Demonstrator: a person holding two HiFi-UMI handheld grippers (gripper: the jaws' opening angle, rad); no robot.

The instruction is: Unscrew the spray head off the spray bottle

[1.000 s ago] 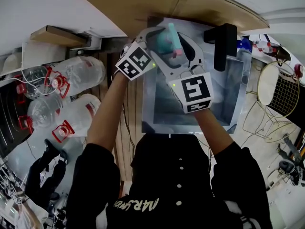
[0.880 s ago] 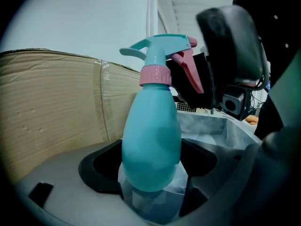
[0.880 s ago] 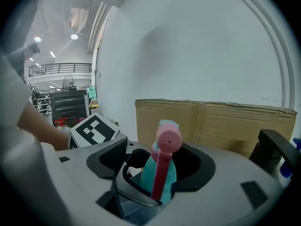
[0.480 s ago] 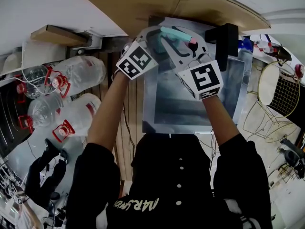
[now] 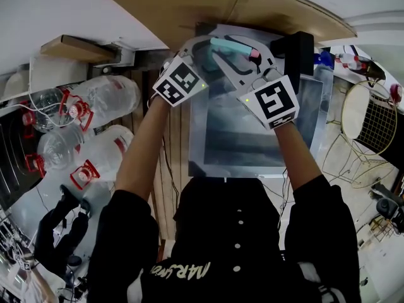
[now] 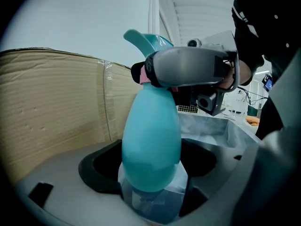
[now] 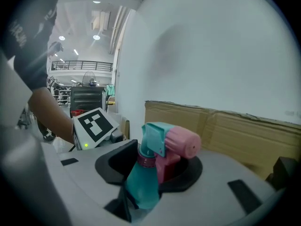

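**Head view:** A grey bench [image 5: 252, 137] sits below a tan cardboard sheet [image 5: 189, 2]. Large clear water jugs [image 5: 95, 100] lie on the floor at left, and whether they hold anything cannot be told. A wire basket [image 5: 372, 122] stands at right, its contents too small to make out. The person holds a teal spray bottle [image 5: 222, 44] in the air over the bench's far edge, between both tools.

A second ago the bottle stood nearly upright. Now it lies sideways with its pink end to the right. The right tool [image 5: 246, 59] has swung right and rolled, and its jaws have just been closing with the spray head [image 5: 254, 53] between them. This looks like a fresh grip for another twist, with the head not yet off.

**Left gripper view:** The left tool [image 6: 150, 192] clamps the rounded body of the spray bottle [image 6: 150, 145]. The right tool [image 6: 188, 72] wraps the neck above it. The bottle is opaque, so its contents are hidden.

**Right gripper view:** The right tool [image 7: 150, 173] is half closed and pinches the spray head [image 7: 171, 142] at its base, where it joins the bottle [image 7: 141, 187]. The left tool's marker cube [image 7: 96, 126] shows behind.
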